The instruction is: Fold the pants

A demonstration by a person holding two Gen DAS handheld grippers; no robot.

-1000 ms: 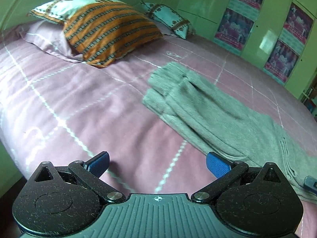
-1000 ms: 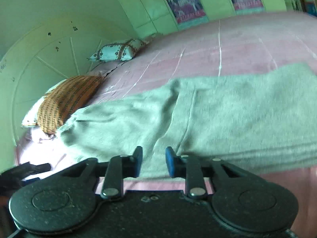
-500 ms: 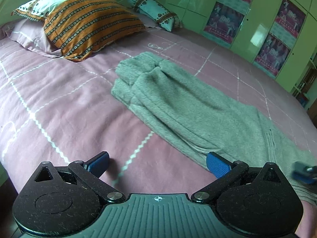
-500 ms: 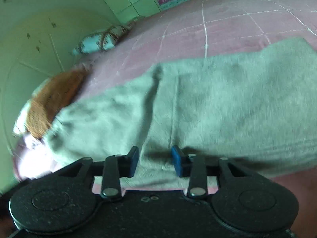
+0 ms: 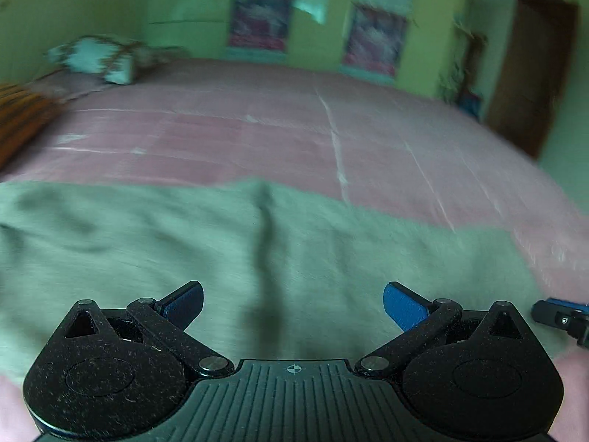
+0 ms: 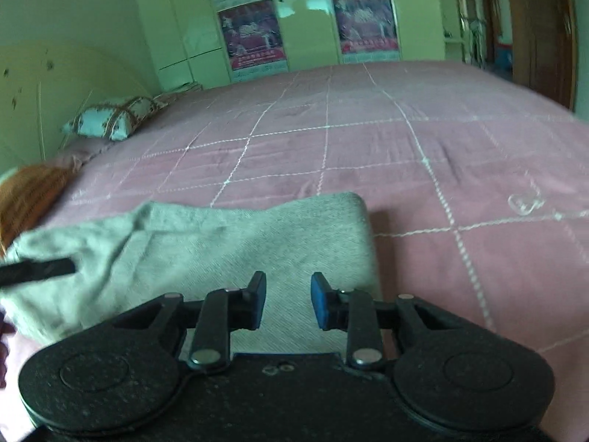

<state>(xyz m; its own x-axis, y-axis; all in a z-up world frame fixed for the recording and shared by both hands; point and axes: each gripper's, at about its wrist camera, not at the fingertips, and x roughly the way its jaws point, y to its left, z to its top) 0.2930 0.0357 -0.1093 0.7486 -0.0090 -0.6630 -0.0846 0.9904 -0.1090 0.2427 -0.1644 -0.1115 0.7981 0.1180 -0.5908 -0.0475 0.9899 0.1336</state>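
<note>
Pants (image 5: 228, 243) lie grey on pink bedspread (image 6: 368, 140); left gripper (image 5: 292, 304) fingers spread wide; right gripper (image 6: 288, 300) fingers narrowly apart, empty.

A home bedroom is shown. A wide bed (image 6: 405, 154) is covered by a pink quilted spread with pale stitched squares, and patterned pillows (image 6: 110, 121) are set at its head. Green wardrobe doors (image 6: 305, 18) hung with posters (image 6: 252, 35) are seen behind, and what is perhaps a wooden door (image 6: 541, 29) at the right.
</note>
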